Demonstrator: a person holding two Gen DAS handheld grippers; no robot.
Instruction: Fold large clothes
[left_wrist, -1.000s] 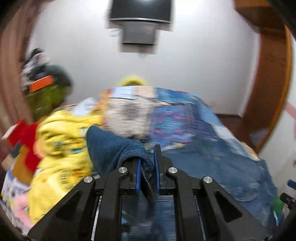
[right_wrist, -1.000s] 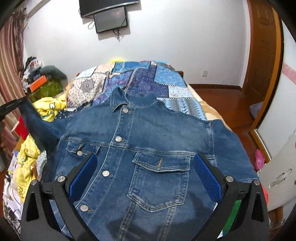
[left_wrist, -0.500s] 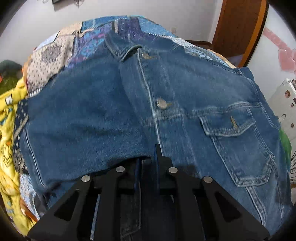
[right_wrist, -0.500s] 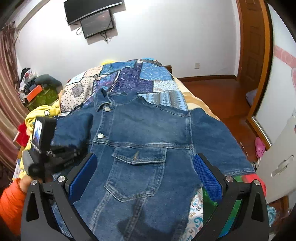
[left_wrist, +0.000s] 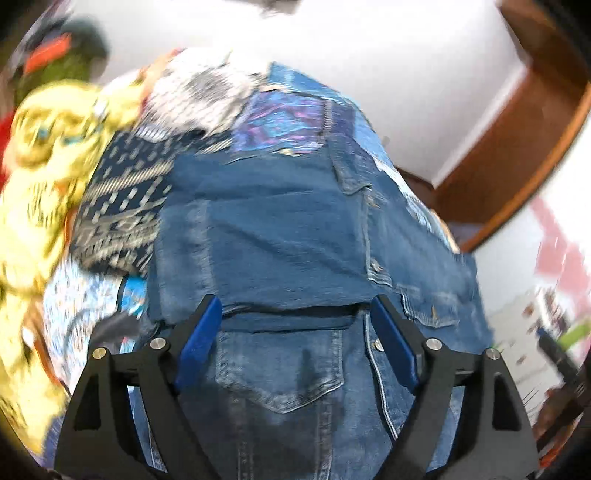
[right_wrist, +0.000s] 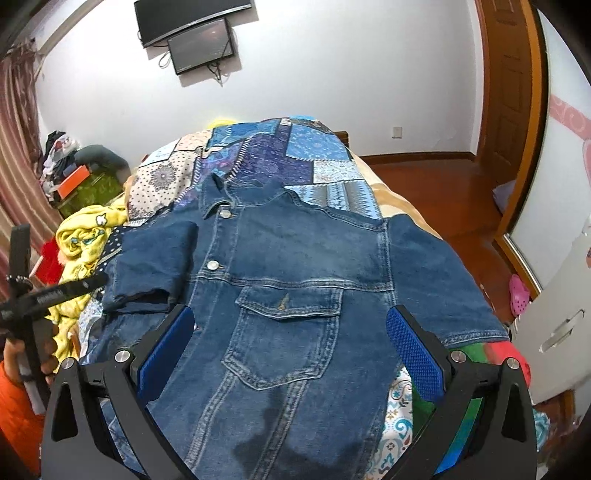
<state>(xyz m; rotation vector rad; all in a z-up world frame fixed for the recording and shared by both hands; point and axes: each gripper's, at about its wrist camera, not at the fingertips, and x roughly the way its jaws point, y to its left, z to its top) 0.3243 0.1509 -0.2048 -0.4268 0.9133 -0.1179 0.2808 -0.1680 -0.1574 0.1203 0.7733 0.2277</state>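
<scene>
A blue denim jacket (right_wrist: 295, 266) lies front up on the bed, collar toward the far wall. Its left sleeve (right_wrist: 151, 266) is folded inward onto the chest; the right sleeve (right_wrist: 443, 280) lies spread out flat. In the left wrist view the jacket (left_wrist: 288, 236) fills the middle, blurred. My left gripper (left_wrist: 295, 339) is open and empty, just above the folded sleeve's cuff. It also shows at the left edge of the right wrist view (right_wrist: 74, 288). My right gripper (right_wrist: 291, 354) is open and empty, above the jacket's lower front.
The bed has a blue patchwork quilt (right_wrist: 295, 155). A yellow garment (right_wrist: 85, 236) and a clothes pile (right_wrist: 62, 162) lie at the left. A wall screen (right_wrist: 199, 44) hangs behind. A wooden door (right_wrist: 513, 110) and white drawer unit (right_wrist: 561, 317) stand at the right.
My left gripper carried the left sleeve across onto the jacket's chest, opened and let it go, then drew back. My right gripper stayed open above the jacket.
</scene>
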